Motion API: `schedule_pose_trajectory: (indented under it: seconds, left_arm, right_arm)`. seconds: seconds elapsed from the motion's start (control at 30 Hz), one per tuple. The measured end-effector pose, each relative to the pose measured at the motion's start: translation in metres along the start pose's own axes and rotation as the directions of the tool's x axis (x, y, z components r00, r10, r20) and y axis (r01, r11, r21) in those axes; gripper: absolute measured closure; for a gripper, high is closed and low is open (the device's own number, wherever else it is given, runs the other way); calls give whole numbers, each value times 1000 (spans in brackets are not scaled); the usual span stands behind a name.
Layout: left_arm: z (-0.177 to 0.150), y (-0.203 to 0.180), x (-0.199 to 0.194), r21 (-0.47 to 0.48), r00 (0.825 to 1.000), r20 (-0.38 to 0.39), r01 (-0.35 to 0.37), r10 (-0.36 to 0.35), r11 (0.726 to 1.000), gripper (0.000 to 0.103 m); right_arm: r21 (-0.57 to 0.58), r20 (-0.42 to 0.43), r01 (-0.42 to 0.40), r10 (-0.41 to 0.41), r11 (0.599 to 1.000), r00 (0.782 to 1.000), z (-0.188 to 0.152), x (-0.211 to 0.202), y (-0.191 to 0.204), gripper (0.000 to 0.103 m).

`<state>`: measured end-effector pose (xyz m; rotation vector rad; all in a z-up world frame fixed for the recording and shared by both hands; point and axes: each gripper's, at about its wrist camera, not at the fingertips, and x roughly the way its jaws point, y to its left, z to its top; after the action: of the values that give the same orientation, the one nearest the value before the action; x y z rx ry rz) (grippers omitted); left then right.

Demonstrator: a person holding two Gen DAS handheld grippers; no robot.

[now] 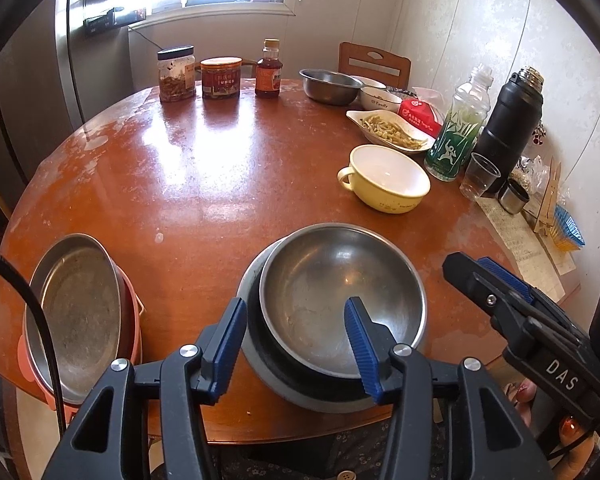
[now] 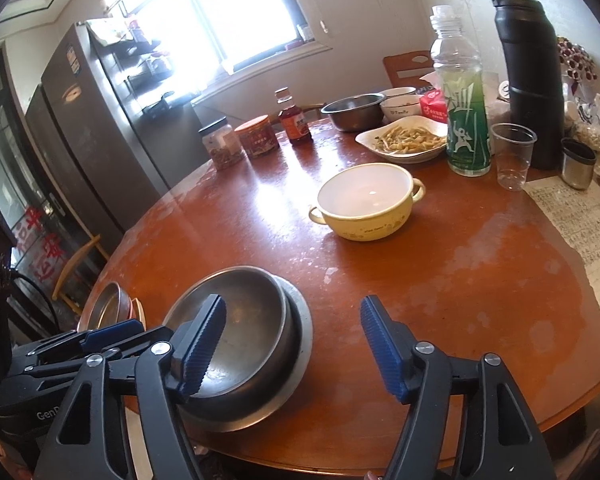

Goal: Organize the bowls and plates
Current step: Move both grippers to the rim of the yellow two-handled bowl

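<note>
Sitting at the near edge of the round wooden table (image 1: 220,184), a steel bowl (image 1: 340,300) rests nested on a grey metal plate (image 1: 252,356). Left gripper (image 1: 296,348) hangs over the bowl's near left rim, jaws parted, one finger outside and one inside, pads not pressing. Right gripper (image 2: 292,344) sits to the right of the bowl, jaws wide, nothing between them. Steel plate (image 1: 76,312) leans in a pink pot (image 1: 134,332) at near left. Yellow two-handled bowl (image 2: 366,204) stands further back, right of centre; another steel bowl (image 2: 352,110) and a white bowl (image 2: 400,108) sit far right.
</note>
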<state>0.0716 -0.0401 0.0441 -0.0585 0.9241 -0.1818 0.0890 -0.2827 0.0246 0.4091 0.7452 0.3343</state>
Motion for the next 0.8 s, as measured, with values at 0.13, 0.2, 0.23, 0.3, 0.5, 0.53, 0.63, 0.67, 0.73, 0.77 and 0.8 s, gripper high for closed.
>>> schedule_pose_trajectory:
  seconds: [0.13,0.2,0.23,0.3,0.5,0.53,0.63,0.67,0.73,0.77,0.8]
  left_arm:
    - [7,-5,0,10,1000,8,-7,7,1000,52]
    - [12,-10,0,20,1000,13,-7,6,1000,52]
    - [15,-12,0,24,1000,15,-7,6,1000,52]
    - [22,-17,3,32,1000,18,-7,6,999,52]
    - [41,-31,14,57,1000,13,3,-4,998,51]
    - [44,-33,17,61,1000,10,2,-3,998,51]
    - [52,-39,26,71,1000,-8,6,-6,997,51]
    - [54,-41,28,76,1000,-11,6,-5,997,51]
    - [60,-44,32,85,1000,-14,7,-6,996,51]
    - [63,-46,34,90,1000,-15,4,-3,996,51]
    - [66,-48,36,94,1000,-17,5,-4,996,51]
  right_arm:
    - [24,20,19,-19,1000,1000,3,-4,-9,28]
    - [38,30,24,-25,999,999,5,-7,-13,28]
    - [45,35,27,-28,999,999,5,-8,-15,28]
    - [60,48,33,-36,998,998,7,-11,-20,28]
    - [98,64,58,-64,994,996,11,-13,-35,24]
    - [106,63,58,-65,993,996,12,-12,-38,24]
    - [107,63,71,-78,992,995,13,-10,-42,24]
    - [108,64,73,-80,991,995,14,-9,-44,24]
    - [110,66,76,-84,991,994,15,-7,-46,24]
    - [113,66,76,-83,991,994,16,-6,-48,24]
    - [120,67,72,-81,990,994,16,-5,-50,24]
